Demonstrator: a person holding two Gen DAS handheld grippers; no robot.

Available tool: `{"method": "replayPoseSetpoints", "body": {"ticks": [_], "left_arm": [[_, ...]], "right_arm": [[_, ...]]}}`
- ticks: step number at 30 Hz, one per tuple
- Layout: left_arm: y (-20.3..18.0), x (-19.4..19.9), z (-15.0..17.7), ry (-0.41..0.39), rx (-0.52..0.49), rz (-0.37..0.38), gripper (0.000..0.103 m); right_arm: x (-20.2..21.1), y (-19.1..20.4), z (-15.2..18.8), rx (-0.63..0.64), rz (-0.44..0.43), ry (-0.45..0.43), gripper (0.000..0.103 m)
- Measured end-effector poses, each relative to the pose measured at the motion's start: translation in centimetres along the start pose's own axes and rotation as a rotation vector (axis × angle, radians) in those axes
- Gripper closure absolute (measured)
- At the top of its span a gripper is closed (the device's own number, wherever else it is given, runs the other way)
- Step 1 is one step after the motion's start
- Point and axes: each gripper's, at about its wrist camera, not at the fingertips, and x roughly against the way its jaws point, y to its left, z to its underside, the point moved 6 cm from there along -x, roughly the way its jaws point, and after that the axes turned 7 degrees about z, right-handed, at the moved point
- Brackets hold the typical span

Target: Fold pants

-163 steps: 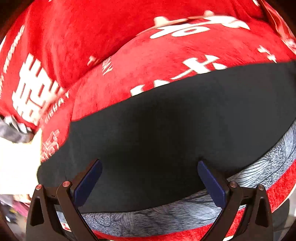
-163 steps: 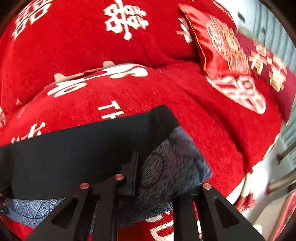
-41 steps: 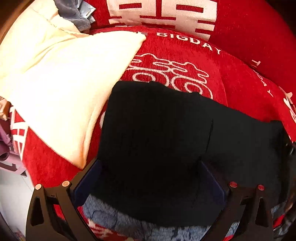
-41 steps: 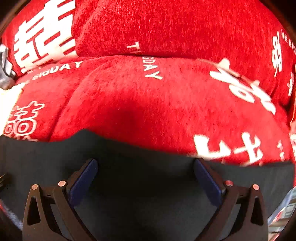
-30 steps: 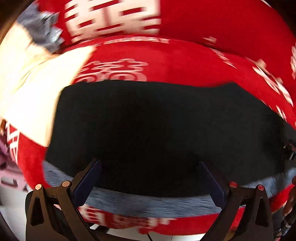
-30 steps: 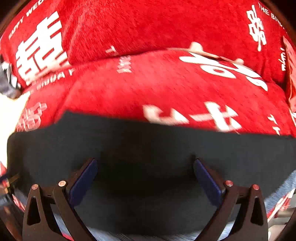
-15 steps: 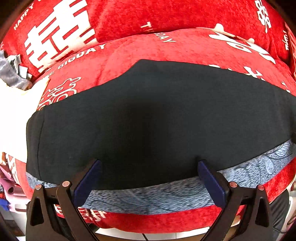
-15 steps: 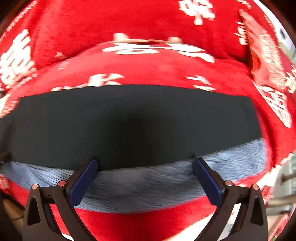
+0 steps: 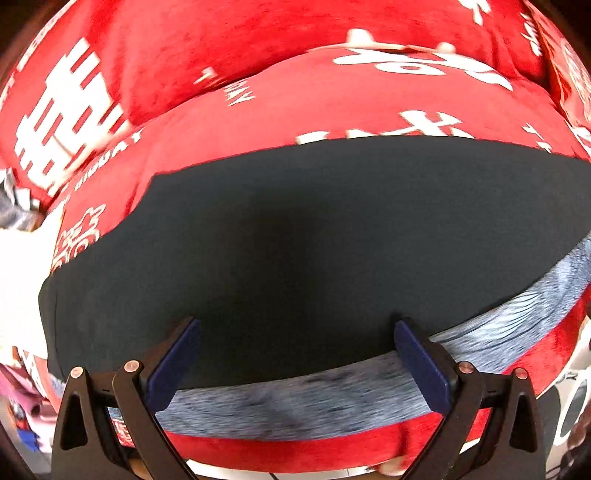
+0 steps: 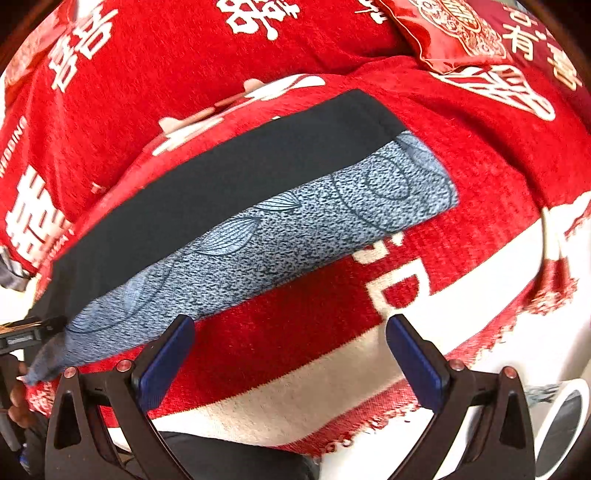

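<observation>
Red sofa covering [image 10: 332, 66] with white lettering fills both views, and a decorated cushion [image 10: 454, 29] sits at the upper right of the right wrist frame. Your pants [image 10: 207, 195] lie across the middle of that frame as a long strip, black fabric on the far side and a blue-grey patterned band [image 10: 295, 225] on the near side; in the left wrist frame the black panel [image 9: 295, 236] spreads across the centre, the patterned band running along its lower edge.

Left gripper [image 9: 295, 354]: jaws spread wide, nothing between them, hovering at the near edge of the black fabric. Right gripper [image 10: 290, 350]: likewise spread wide and empty, set over bare covering, apart from the band.

Judged stage: lengthwise fold laid, crosswise fold not yet begun. To do it well, take the free end at the upper right, pinching all layers together (the band looks to be a separate layer and may slip). Pin the opposite end with your left gripper, carry the end across low, and align the edges before letting go.
</observation>
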Motion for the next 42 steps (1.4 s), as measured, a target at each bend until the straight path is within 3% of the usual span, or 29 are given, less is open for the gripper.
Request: {"method": "replayPoseSetpoints", "body": {"ticks": [7,19,25,29,35,38,41,42], "left_arm": [[-4.8,-0.9,-2.3,0.016,-0.02,0.02,0.0],[-5.7,-2.2,-4.6,0.038,0.066,0.062,0.0],[-5.4,-2.9,-6.4,0.06,0.13,0.099,0.0],[-5.8,-3.4,-7.6,0.088,0.177,0.1,0.0],[-6.7,-3.0,-9.0,0.104,0.249,0.202,0.0],[-7.4,-3.7,-8.9,0.105,0.216,0.155,0.0],[-8.0,-3.9,-8.5,0.052,0.182,0.099,0.0],[-8.1,-3.9,-8.4,0.042,0.183,0.093,0.0]], "right_arm": [[-0.6,0.0,-0.7,-0.052,-0.146,-0.077,0.0],[-1.6,-0.8,-5.3,-0.116,-0.187,-0.178,0.0],[-1.2,0.4,-3.5,-0.066,-0.219,-0.171,0.0],[-1.9,0.3,-5.0,-0.077,-0.204,-0.186,0.0],[-3.1,0.2,-7.9,-0.119,-0.211,-0.196,0.0],[-3.2,0.3,-7.9,-0.108,-0.21,-0.198,0.0],[-3.1,0.5,-7.7,-0.072,-0.175,-0.193,0.006],[-3.1,0.5,-7.7,-0.063,-0.161,-0.193,0.021]]}}
